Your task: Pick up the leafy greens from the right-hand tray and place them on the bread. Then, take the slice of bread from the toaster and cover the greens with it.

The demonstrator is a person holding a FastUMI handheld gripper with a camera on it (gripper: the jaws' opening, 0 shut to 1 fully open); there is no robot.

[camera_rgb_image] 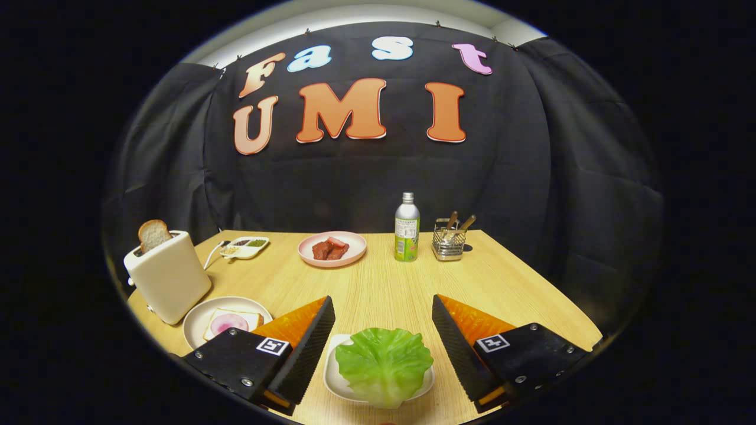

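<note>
Wide apart, my claw (383,330) hangs with its fingers either side of the leafy greens (384,365), which lie untouched on their small tray (332,378). Left of the fingers, I see the plate (198,321) with the bread (231,322) uncovered. Beyond it, the toaster (168,276) holds its slice (153,234). Nothing looks done yet; both steps remain.

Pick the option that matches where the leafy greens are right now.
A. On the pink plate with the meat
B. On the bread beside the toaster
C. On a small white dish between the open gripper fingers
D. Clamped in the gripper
C: the leafy greens lie on the small white dish, with the gripper open around them, fingers apart from the leaf.
</note>
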